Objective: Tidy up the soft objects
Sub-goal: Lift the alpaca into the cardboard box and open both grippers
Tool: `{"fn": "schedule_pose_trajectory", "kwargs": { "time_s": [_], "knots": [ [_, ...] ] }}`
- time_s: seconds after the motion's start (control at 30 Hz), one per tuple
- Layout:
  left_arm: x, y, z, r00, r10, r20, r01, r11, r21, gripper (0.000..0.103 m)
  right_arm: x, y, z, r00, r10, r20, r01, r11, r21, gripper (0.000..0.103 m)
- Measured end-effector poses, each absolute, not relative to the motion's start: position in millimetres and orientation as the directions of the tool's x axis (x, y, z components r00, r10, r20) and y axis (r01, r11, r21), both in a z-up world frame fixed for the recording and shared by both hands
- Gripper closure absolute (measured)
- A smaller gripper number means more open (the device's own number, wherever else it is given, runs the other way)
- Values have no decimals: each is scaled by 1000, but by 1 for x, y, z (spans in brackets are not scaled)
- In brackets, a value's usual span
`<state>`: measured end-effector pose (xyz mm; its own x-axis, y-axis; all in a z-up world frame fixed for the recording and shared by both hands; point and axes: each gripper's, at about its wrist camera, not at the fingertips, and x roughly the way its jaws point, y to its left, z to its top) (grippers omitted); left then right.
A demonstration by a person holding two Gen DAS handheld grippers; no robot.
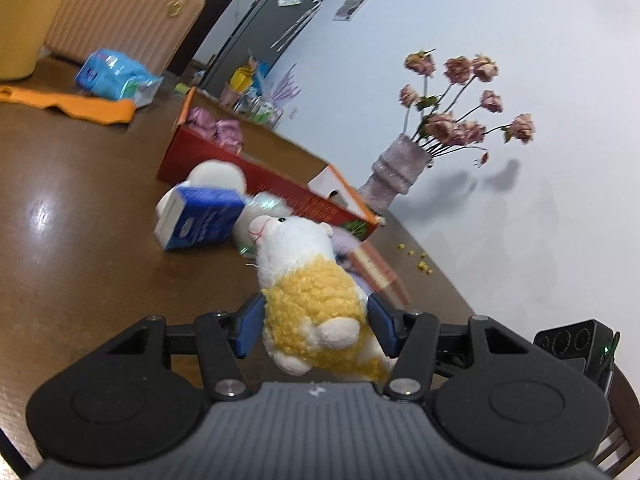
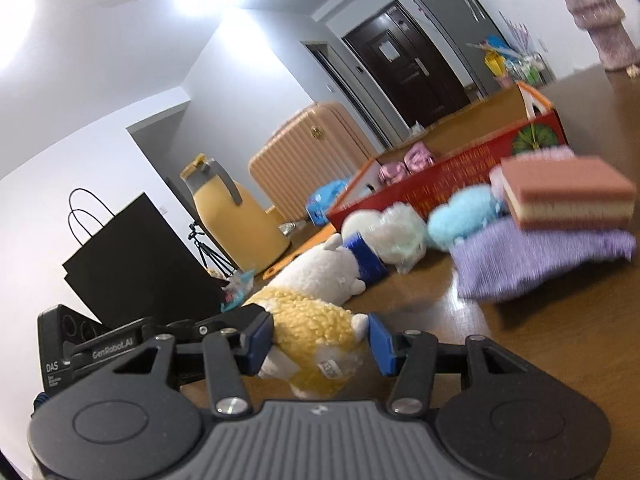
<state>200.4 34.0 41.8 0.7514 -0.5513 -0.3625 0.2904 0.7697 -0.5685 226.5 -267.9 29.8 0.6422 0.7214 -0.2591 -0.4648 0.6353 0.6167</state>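
Note:
A white and yellow plush sheep point(image 1: 308, 292) sits between the blue pads of my left gripper point(image 1: 316, 326), which is shut on its body. The same plush sheep point(image 2: 312, 320) lies between the pads of my right gripper point(image 2: 320, 344), which grips its yellow body too. Behind it lie a blue tissue pack point(image 1: 200, 220), a white plush point(image 1: 218, 174), a white mesh puff point(image 2: 400, 232), a light blue plush point(image 2: 460, 216), a folded purple cloth point(image 2: 536, 264) and a pink sponge point(image 2: 568, 196) on top of it. A red box point(image 1: 256, 176) holds pink soft items point(image 1: 224, 128).
A vase of dried roses point(image 1: 400, 164) stands by the wall. An orange cloth point(image 1: 80, 104), a blue packet point(image 1: 112, 74), a pink suitcase point(image 2: 312, 152), a yellow jug point(image 2: 232, 208) and a black paper bag point(image 2: 132, 256) are around the brown table point(image 1: 80, 220).

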Motion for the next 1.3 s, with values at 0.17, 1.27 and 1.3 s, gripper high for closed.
{"fn": "schedule_pose_trajectory", "kwargs": {
  "time_s": [0.17,1.27,1.3],
  "knots": [
    [207,27,76,777,-539,-325,326,787,-524,47,243,-274,62,646,732,-217,-503,622,600,52],
    [450,47,118,775,-427,-466,218,872,-437,48,497,-229,106,605,723,-333,-478,665,574,52],
    [458,49,110,764,-419,-492,203,878,-433,48,506,-224,96,596,720,-355,-465,670,578,52]
  ]
}}
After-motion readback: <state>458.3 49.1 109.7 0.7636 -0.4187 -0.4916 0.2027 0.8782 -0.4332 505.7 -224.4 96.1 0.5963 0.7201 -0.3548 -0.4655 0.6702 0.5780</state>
